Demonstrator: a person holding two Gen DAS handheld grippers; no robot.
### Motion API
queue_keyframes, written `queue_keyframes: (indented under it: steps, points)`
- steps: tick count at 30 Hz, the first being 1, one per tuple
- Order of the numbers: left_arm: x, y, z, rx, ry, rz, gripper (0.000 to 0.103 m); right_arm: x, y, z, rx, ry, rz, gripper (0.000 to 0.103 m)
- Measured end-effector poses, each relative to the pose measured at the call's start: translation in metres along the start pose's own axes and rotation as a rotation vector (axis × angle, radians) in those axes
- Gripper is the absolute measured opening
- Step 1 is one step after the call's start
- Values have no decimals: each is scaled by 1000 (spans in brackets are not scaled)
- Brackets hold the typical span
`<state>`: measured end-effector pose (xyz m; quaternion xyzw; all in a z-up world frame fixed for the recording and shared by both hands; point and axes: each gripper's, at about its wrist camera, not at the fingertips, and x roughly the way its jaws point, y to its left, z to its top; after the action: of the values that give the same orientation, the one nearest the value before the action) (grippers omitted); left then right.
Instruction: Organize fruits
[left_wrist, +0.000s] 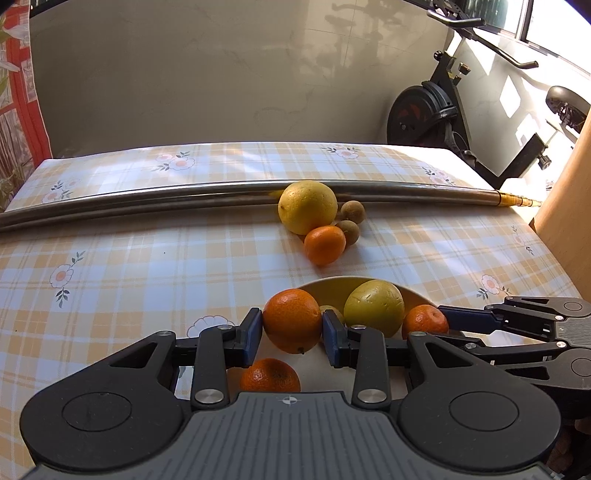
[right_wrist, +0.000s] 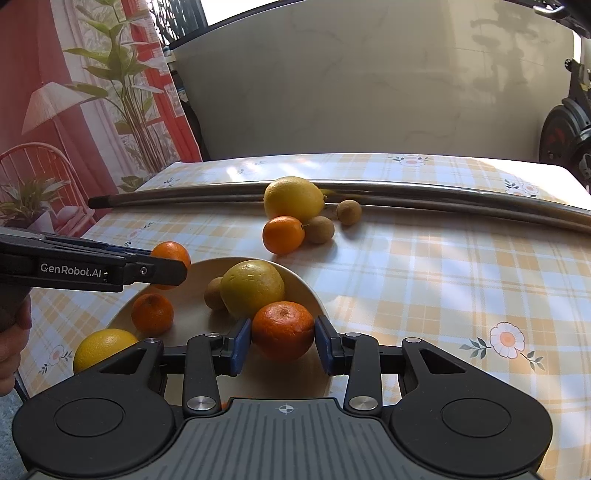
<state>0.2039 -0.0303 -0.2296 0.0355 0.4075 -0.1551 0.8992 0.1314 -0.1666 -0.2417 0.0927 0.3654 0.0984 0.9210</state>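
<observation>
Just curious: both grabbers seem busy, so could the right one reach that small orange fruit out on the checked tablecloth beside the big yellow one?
Probably not yet: the right gripper is shut on a mandarin over the cream bowl. The path to the small orange fruit looks unobstructed.

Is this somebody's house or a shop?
Most likely a room in somebody's house. The table has a flowery checked tablecloth, an exercise bike stands by the wall, and a bowl of fruit sits on the table.
</observation>
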Motion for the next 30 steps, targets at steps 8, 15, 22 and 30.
queue_keyframes:
  steps: [8,15,22,30]
  points:
    - [9,-2,-2,10,30,-2,37,0,1,-1,-4,2,1,35]
    - [14,-1,-4,6,46,12,37,0,1,-1,-4,2,0,35]
    - [10,0,-3,2,29,13,38,0,1,-2,-3,2,-3,36]
    - [-7,3,2,-19,-29,7,38,-12,-3,7,15,-45,3,36]
